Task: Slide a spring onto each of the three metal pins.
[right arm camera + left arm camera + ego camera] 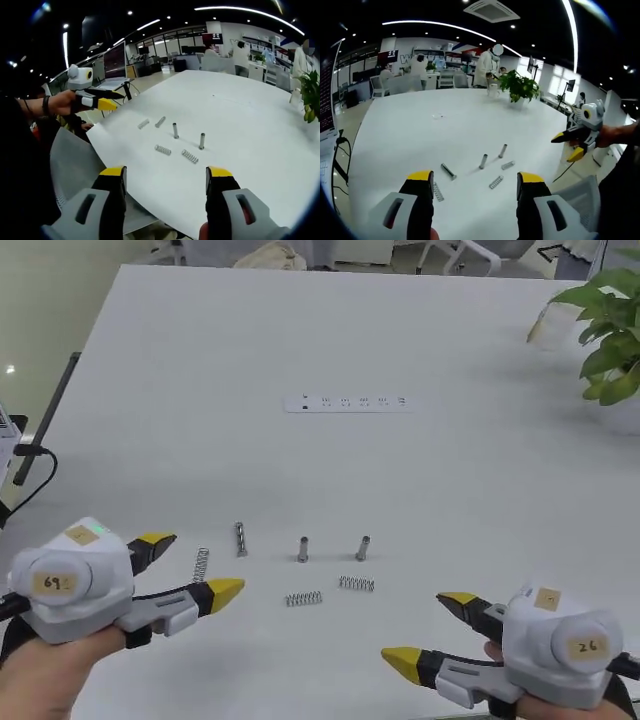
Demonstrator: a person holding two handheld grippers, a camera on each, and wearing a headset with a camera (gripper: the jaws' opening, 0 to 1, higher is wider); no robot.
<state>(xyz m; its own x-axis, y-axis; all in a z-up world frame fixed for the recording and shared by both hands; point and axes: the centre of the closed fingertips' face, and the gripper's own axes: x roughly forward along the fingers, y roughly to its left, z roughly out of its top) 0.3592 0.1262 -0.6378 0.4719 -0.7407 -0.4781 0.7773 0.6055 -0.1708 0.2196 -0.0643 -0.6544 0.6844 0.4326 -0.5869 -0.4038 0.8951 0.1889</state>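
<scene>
1. A white table [420, 340] carries three metal pins in a row, at about 6 o'clock from a power strip [346, 402].
2. The left pin [240, 538] seems to lie on its side. The middle pin [303, 549] and the right pin [362, 548] stand upright.
3. Three springs lie flat on the table, each apart from the pins. The left spring [201, 563] is at 8 o'clock of the left pin. The middle spring [303, 598] is at 6 o'clock of the middle pin, and the right spring [356, 584] is at 6 o'clock of the right pin.
4. The left gripper [190, 563] sits at 7 o'clock in the head view, its yellow-tipped jaws spread wide and holding nothing. The left spring shows through the gap there, but the right gripper view has this gripper near the table's edge, apart from the spring.
5. The right gripper [428, 630] sits at 5 o'clock in the head view, by the near edge. Its jaws are also spread and hold nothing.
6. A plant [610, 330] stands at 2 o'clock.
</scene>
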